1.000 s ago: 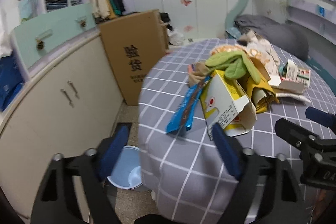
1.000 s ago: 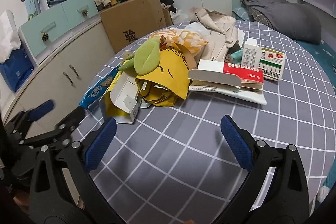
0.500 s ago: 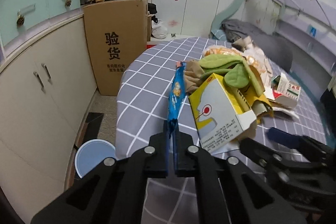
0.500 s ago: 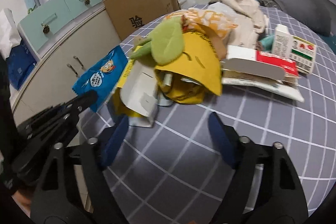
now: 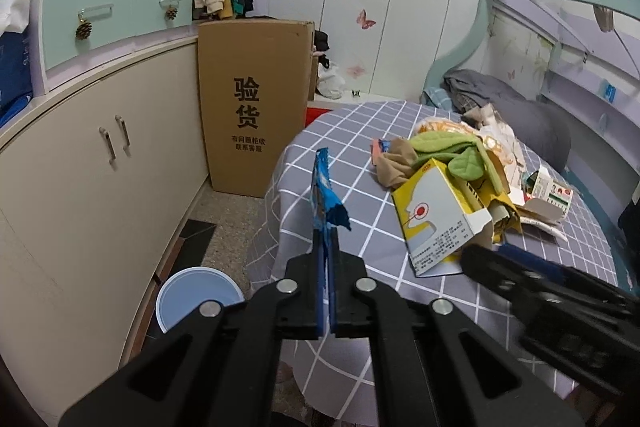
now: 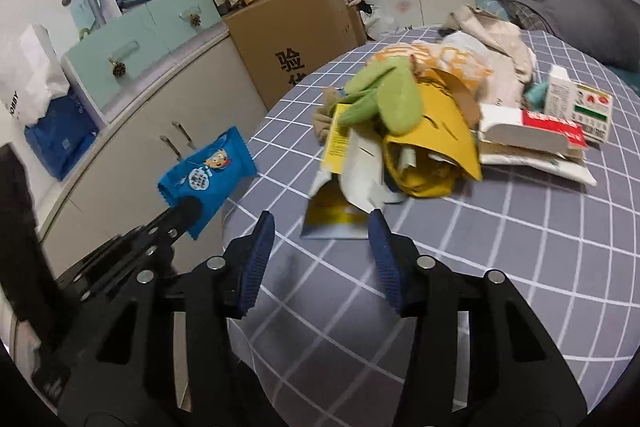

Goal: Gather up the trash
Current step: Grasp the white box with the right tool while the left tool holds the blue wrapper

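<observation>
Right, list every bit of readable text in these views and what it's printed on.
"验货": large black characters on the tall cardboard box.
Two smaller lines beneath them on that box: too small to read for certain.
Blue snack wrapper: cartoon face and white characters, too blurred to read.
Yellow and white carton: fine print, unreadable.
Red and white box: print unreadable.
White medicine box: print unreadable.

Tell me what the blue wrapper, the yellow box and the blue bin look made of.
Blue wrapper: thin plastic film, probably; printed, slightly glossy, crinkled, with a serrated end.
Yellow box: thin printed cardboard; folded flaps, white inside, a dented open end.
Blue bin: likely moulded plastic; smooth matte, an even round rim.
</observation>
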The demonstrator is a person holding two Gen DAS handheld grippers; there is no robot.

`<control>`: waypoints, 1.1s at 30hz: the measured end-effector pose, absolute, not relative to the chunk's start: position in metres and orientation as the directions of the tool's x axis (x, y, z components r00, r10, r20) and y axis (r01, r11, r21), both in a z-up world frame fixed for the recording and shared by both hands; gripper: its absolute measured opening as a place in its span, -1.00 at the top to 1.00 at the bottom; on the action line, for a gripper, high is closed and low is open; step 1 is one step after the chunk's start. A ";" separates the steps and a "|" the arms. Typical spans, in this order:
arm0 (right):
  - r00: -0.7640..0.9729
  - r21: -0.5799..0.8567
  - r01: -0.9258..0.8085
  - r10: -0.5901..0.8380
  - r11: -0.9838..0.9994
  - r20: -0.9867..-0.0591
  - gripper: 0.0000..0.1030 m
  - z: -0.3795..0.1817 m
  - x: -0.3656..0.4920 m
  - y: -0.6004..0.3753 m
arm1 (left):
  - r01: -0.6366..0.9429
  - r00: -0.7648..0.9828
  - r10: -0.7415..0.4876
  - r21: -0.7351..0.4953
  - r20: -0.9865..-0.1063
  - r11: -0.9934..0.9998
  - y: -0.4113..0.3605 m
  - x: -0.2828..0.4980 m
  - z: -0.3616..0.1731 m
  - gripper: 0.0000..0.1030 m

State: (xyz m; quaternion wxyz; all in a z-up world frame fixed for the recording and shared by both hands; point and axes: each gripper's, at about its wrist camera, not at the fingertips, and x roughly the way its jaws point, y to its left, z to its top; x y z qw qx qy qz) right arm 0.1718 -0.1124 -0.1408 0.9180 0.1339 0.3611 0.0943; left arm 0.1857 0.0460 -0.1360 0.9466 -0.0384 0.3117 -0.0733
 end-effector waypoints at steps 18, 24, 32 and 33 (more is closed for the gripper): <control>0.722 0.344 -0.009 0.244 0.939 -0.647 0.20 -0.148 0.211 -0.084 | 0.095 0.801 -0.176 -0.169 -0.573 0.981 0.068 0.192 -0.141 0.97; 0.713 0.346 0.044 0.213 0.937 -0.668 0.33 -0.158 0.244 -0.084 | 0.087 0.798 -0.183 -0.190 -0.575 0.978 0.076 0.197 -0.142 0.97; 0.733 0.374 -0.080 0.309 0.924 -0.606 0.82 -0.150 0.225 -0.077 | 0.075 0.808 -0.192 -0.226 -0.558 0.971 0.091 0.192 -0.139 0.97; 0.730 0.379 -0.116 0.338 0.918 -0.594 0.82 -0.148 0.219 -0.072 | 0.071 0.808 -0.193 -0.233 -0.556 0.970 0.094 0.191 -0.139 0.97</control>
